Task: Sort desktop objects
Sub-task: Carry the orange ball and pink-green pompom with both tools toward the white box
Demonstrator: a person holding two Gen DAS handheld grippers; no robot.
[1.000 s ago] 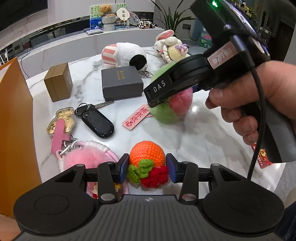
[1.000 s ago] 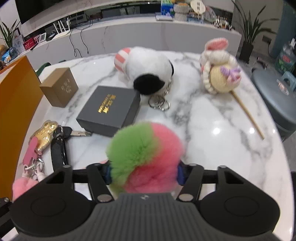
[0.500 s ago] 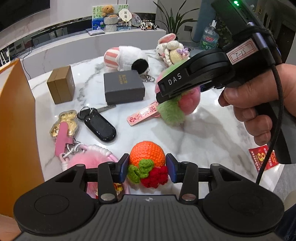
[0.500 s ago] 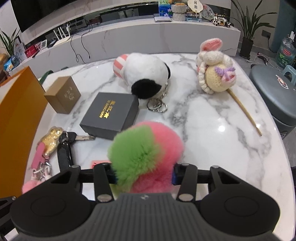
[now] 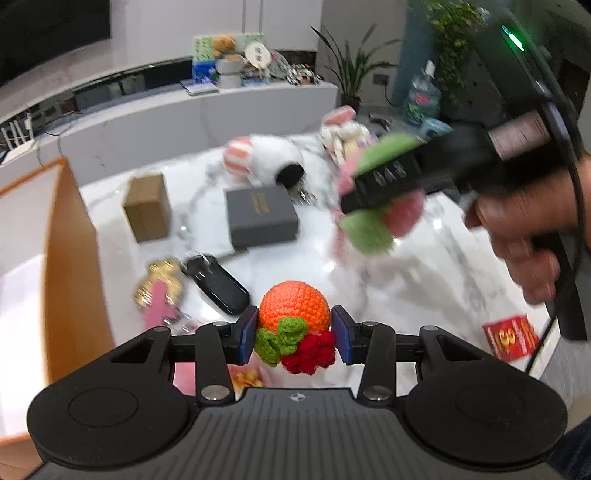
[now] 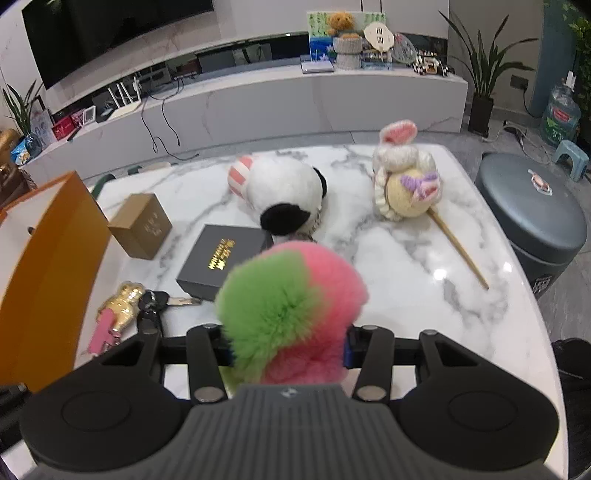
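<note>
Left hand-held gripper (image 5: 294, 334) is clamped on a crocheted orange (image 5: 294, 305) with green and red trim, held above the white marble bench (image 6: 406, 266). Right hand-held gripper (image 6: 286, 347) is closed on a pink-and-green pompom (image 6: 291, 306), also raised off the bench. On the bench, a dark grey box (image 6: 223, 266) is seen at centre, a brown box (image 6: 142, 225) at 10 o'clock, a plush bunny (image 6: 404, 184) at 1 o'clock and an orange bag (image 6: 48, 273) at 9 o'clock. A low white console (image 6: 258, 99) is seen behind, under a wall-mounted screen (image 6: 110, 33).
</note>
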